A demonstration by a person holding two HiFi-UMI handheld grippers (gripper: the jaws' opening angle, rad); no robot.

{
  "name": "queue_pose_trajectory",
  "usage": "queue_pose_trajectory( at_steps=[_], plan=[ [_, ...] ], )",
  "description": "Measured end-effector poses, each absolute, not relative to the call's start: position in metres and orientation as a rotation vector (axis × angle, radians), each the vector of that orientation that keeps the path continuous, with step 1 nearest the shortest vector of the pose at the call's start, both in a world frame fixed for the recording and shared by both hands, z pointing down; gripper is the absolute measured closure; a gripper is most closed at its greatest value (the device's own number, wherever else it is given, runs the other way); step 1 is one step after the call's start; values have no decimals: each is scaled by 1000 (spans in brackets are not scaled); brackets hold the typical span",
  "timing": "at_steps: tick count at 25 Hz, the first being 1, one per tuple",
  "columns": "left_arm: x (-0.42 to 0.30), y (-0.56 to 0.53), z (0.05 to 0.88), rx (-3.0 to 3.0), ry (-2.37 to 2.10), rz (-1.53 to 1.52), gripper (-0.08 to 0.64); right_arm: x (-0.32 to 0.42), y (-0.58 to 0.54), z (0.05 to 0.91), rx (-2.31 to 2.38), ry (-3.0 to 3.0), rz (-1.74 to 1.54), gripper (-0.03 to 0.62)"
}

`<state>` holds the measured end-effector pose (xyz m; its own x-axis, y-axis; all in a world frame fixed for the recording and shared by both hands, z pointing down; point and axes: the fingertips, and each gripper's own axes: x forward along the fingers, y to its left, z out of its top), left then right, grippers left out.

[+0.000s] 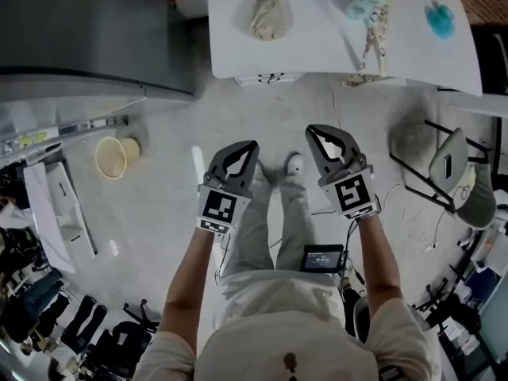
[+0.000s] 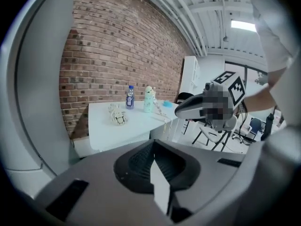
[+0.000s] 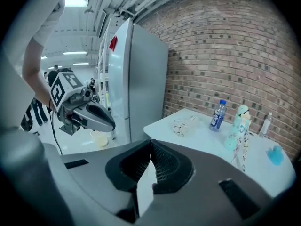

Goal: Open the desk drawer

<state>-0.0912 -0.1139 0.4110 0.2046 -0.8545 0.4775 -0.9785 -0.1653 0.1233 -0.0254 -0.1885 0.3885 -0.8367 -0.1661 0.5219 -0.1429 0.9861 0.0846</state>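
You hold the left gripper (image 1: 252, 145) and the right gripper (image 1: 311, 130) side by side, each with jaws together (nothing between them). The white desk (image 1: 317, 34) stands at 12 o'clock, well apart from both; I cannot make out its drawer.

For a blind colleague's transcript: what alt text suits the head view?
A person holds the left gripper and right gripper, both shut, side by side above a grey floor, before a white desk bearing a knotted rope.
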Motion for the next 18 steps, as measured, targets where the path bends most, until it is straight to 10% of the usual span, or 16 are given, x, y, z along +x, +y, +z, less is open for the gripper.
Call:
queue_pose_trajectory(
  at_steps=[18],
  plan=[
    [-69,-182,626,2157,-1528,805,554,-43,-217,639,23,-2375,-135,566]
  ],
)
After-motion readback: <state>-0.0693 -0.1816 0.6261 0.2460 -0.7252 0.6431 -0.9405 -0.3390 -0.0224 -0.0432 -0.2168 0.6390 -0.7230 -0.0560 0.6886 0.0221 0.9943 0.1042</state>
